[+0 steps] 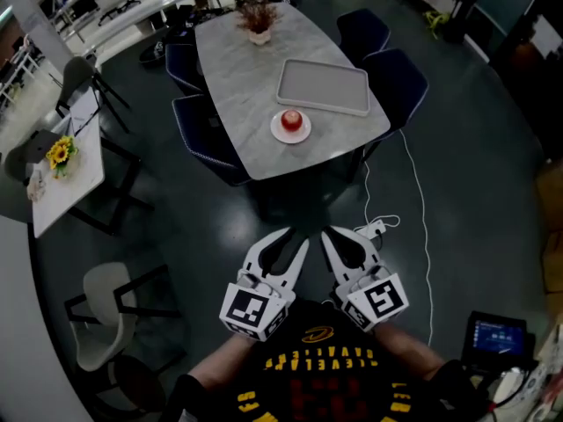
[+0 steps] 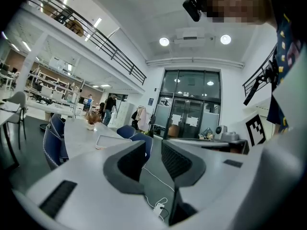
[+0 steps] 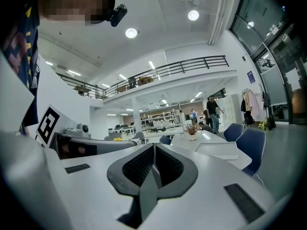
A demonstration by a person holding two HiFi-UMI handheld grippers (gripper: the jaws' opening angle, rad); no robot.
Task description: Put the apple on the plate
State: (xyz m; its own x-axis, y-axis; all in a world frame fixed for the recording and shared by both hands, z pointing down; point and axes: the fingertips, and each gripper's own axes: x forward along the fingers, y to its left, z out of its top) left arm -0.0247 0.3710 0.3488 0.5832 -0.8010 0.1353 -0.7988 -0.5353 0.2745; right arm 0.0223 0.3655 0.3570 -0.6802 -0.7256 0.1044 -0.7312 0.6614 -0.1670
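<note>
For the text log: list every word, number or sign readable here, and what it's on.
"CLEVELAND": yellow, upside down, on the person's shirt.
Below it, red print: cut off, unreadable.
Cubes on left gripper and right gripper: square markers, no letters.
Lower right, small screen: too small.
On the glass doors, papers: blurred.

High, white-walled hall with a dark floor [image 1: 475, 174] and a balcony.
A grey marble table [image 1: 237, 69] stands mid-floor with blue chairs [image 1: 400, 82] along both long sides and a potted plant [image 1: 258, 18] at its far end. A white side table [image 1: 75, 170] bearing sunflowers [image 1: 59, 152] sits to the left, with a white chair [image 1: 101, 315] nearer. A white cable [image 1: 413, 174] trails over the floor. A black railing [image 3: 168, 70] edges the balcony above shelving [image 3: 160, 119]. Round ceiling lights [image 3: 193, 15] glow, and tall glass doors [image 2: 192, 111] close one end.
</note>
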